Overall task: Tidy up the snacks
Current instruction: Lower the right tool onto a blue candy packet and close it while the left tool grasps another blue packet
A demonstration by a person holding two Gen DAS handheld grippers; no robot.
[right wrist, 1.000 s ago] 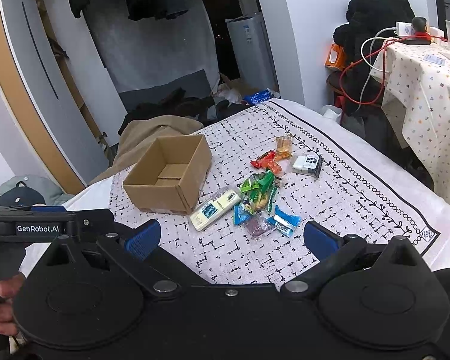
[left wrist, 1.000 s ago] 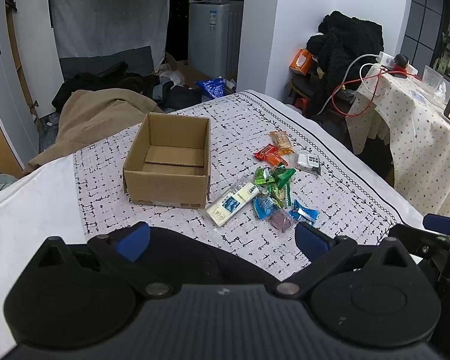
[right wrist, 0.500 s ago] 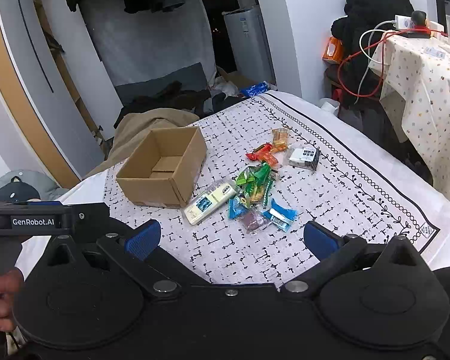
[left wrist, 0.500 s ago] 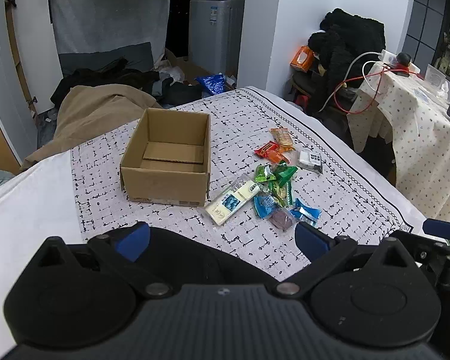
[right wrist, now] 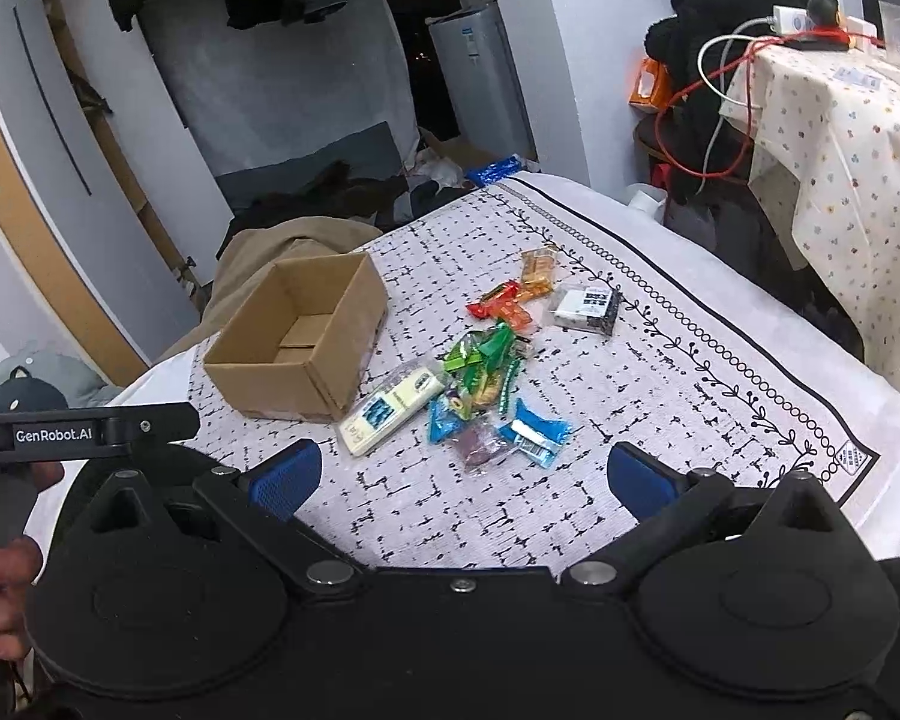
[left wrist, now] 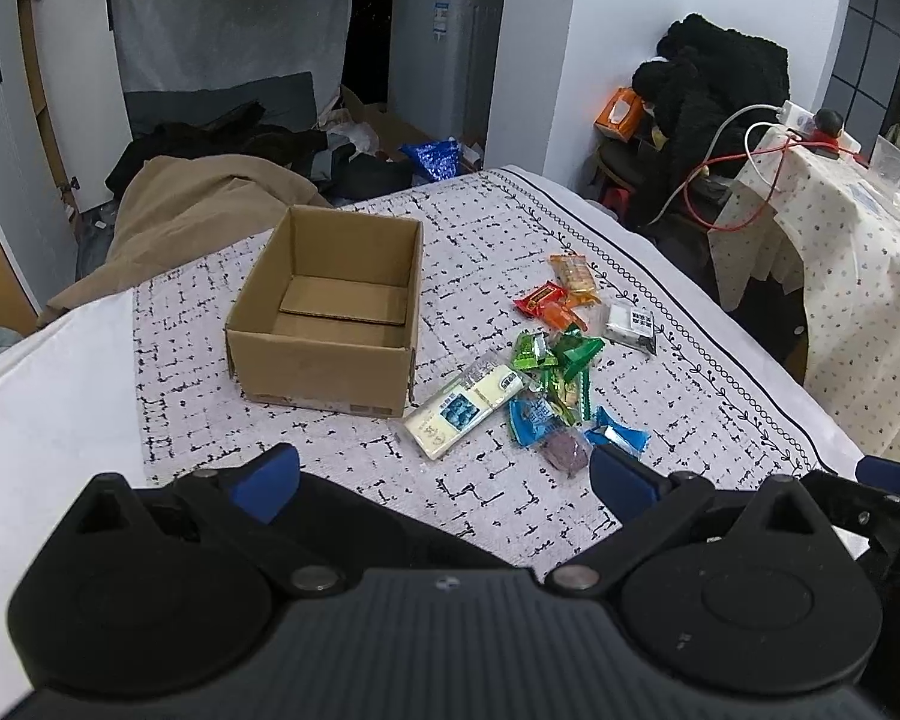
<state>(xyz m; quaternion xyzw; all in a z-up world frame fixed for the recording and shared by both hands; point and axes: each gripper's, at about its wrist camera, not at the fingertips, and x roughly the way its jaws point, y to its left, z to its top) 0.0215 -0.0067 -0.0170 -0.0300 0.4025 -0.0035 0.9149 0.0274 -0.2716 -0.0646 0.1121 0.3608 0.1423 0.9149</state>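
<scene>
Left wrist view: the left gripper (left wrist: 444, 483) hangs above the near part of the patterned cloth (left wrist: 660, 384), jaws spread wide and holding nothing. An open cardboard box (left wrist: 330, 315) sits on the cloth, left of centre, with nothing inside but its bottom flaps. Right of the box lies a loose cluster of snacks: a pale long packet (left wrist: 465, 411) nearest the box, almost touching its near right corner; green wrappers (left wrist: 555, 354) beyond it; blue wrappers (left wrist: 615, 435) and a purple sweet (left wrist: 564, 456) at the near end; orange and red packets (left wrist: 555, 300) at the far end; a small white packet (left wrist: 630, 324) furthest right. Blue tips of the other tool show at the right edge.

Right wrist view: the right gripper (right wrist: 462, 477) is likewise released, fingers well apart, empty, over the near cloth. The box (right wrist: 297, 339) is left, the snack cluster centre. A hand (right wrist: 3, 597) at the left edge grips the other tool's black handle (right wrist: 84, 429).
</scene>
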